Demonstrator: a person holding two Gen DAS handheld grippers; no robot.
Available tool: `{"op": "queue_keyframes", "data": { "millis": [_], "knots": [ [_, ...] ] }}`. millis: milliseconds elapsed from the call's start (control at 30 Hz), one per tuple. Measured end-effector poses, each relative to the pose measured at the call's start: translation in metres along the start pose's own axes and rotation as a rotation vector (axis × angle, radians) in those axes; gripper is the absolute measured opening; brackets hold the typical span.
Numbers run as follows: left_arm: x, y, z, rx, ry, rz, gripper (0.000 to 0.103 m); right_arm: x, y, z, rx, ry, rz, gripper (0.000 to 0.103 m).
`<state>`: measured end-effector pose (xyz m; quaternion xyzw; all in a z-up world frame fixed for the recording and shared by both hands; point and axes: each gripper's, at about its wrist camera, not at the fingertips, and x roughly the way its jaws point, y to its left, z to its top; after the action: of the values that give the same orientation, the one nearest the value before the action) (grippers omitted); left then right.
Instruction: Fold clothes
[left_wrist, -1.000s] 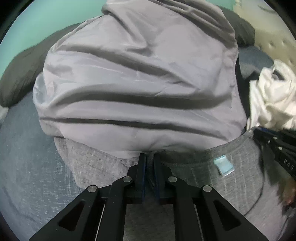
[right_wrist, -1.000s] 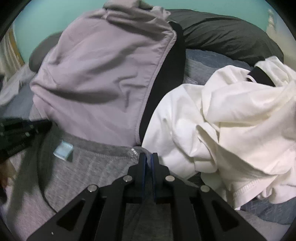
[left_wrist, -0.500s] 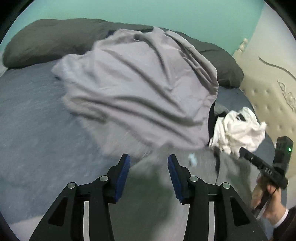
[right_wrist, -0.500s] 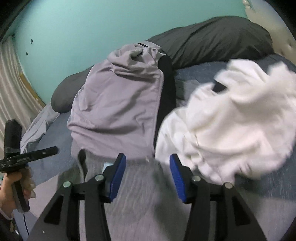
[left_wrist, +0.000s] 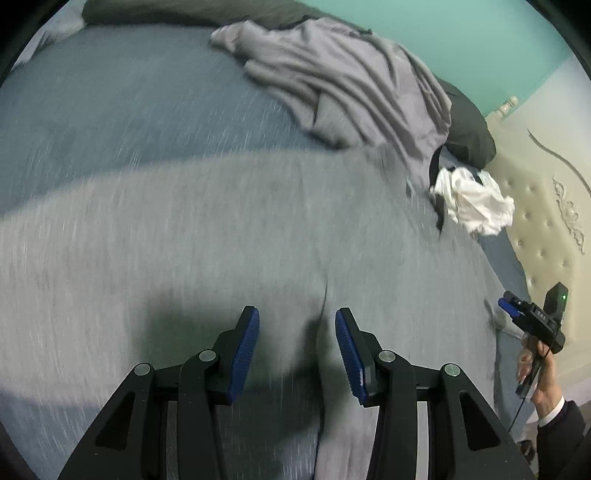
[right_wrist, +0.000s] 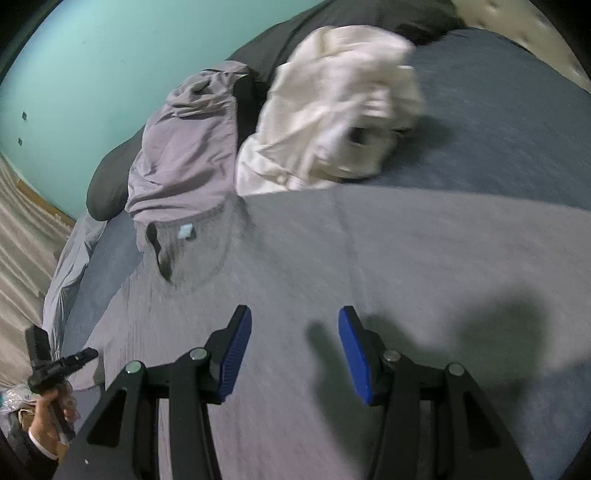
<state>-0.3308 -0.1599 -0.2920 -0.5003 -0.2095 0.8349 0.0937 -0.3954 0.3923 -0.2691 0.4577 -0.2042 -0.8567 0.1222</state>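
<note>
Fabric of a grey T-shirt (left_wrist: 258, 229) lies flat on the bed (left_wrist: 110, 110) under the left hand-held gripper (left_wrist: 297, 347), whose jaws stand apart and empty; a lilac garment (left_wrist: 351, 85) lies beyond. In the right wrist view, the right hand-held gripper (right_wrist: 295, 350) gapes empty over the same shirt, collar ahead-left, white clothes (right_wrist: 332, 110) beyond.

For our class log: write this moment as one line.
left hand-held gripper: open | right hand-held gripper: open | grey shirt: flat on bed

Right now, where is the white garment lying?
The crumpled white garment sits upper centre in the right wrist view, beside the lilac garment to its left, against the dark pillow, just beyond the spread grey shirt.
</note>
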Motion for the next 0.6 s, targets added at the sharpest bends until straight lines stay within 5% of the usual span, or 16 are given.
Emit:
{"op": "queue_keyframes", "data": {
  "millis": [300, 600],
  "knots": [
    [-0.008, -0.003, -0.059, 0.026, 0.08, 0.001, 0.047, -0.046, -0.037, -0.054, 0.028, 0.117, 0.001, 0.05],
    [0.002, 0.009, -0.071, -0.045, 0.068, -0.056, 0.046, -0.026, -0.037, -0.09, 0.056, 0.196, 0.054, 0.039]
  ]
}}
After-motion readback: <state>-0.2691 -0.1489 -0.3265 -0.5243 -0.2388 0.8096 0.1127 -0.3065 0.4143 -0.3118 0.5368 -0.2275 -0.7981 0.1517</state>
